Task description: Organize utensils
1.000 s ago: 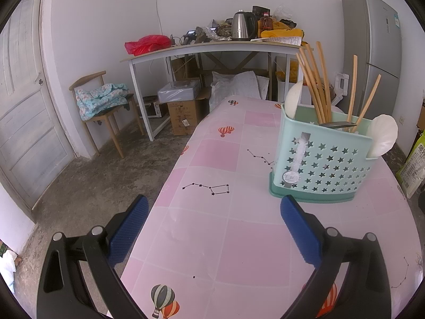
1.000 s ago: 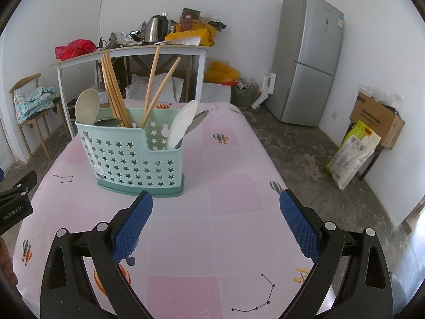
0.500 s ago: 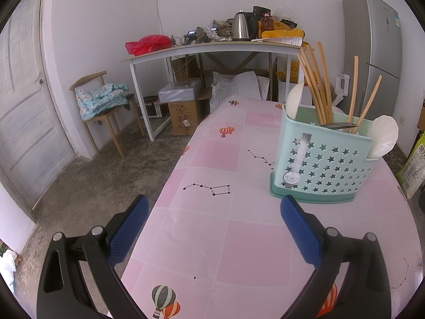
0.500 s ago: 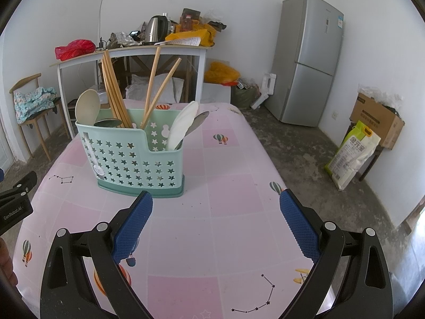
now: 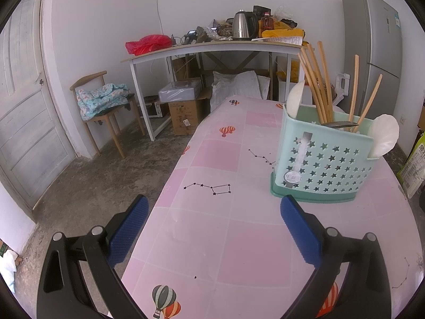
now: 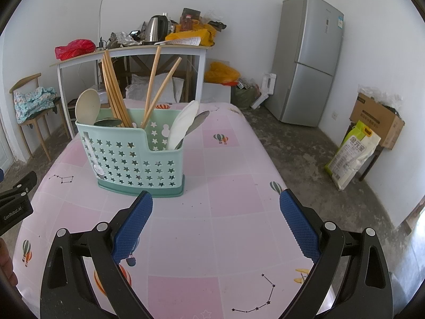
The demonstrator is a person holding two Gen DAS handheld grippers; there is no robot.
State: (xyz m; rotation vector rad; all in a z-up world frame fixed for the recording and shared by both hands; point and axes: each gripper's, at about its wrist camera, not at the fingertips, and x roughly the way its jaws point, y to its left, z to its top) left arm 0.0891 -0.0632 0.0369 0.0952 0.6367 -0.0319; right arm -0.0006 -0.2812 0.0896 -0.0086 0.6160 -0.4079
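Observation:
A mint green utensil caddy (image 5: 321,164) with star cut-outs stands upright on the pink table (image 5: 225,239). It also shows in the right wrist view (image 6: 132,162). It holds several wooden chopsticks (image 6: 114,90), white spoons (image 6: 183,125) and metal spoons (image 6: 199,122). My left gripper (image 5: 213,207) is open and empty, short of the caddy and to its left. My right gripper (image 6: 216,204) is open and empty, just in front of the caddy. The left gripper's body (image 6: 16,204) shows at the left edge of the right wrist view.
The table edge drops to a concrete floor on both sides. A cluttered white desk (image 5: 212,47) stands behind, with a chair (image 5: 103,106) to its left and a fridge (image 6: 308,58) to its right. A rice bag (image 6: 353,151) and a box (image 6: 377,119) stand at the right wall.

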